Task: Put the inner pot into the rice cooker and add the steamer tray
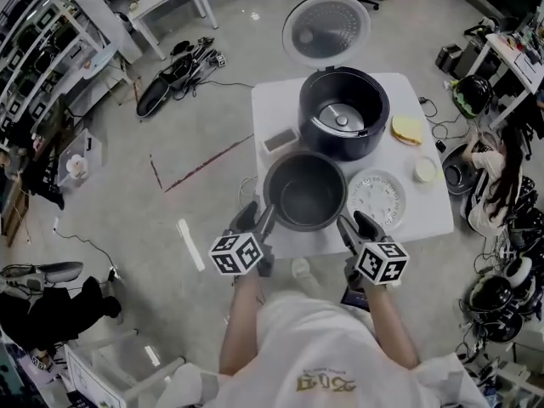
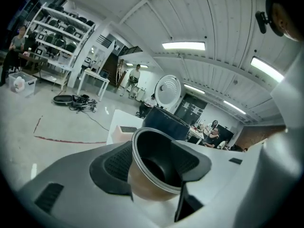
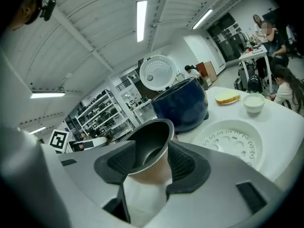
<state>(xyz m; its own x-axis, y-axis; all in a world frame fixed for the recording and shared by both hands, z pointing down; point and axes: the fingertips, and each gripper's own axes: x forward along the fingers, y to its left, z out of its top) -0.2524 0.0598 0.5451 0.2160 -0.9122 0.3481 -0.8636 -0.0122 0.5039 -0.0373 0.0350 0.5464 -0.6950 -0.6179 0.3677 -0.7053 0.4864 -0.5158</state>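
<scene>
Inner pot (image 1: 304, 192) sits at the near edge of the counter (image 1: 274, 107), just this side of the open rice cooker (image 1: 343, 113). I can't tell whether its base rests on the counter or hangs clear of it. The left claw (image 1: 257, 219) is clamped on the pot's left rim, one pad outside the wall and one inside. The right claw (image 1: 353, 225) pinches the right rim the same way.

From where I stand, the job now looks like a level carry. Raise both sides together so the pot doesn't tip, take it high enough to clear the cooker's wall, centre it over the well, then lower it straight. The rim grips are thin, so I'd judge that any twist between the two claws could let the smooth wall slip.

The lid (image 1: 325, 28) stands up at the far side, out of the way. The steamer tray (image 1: 376, 198) lies flat on the counter just right of the pot, and it can wait until the pot is seated.
</scene>
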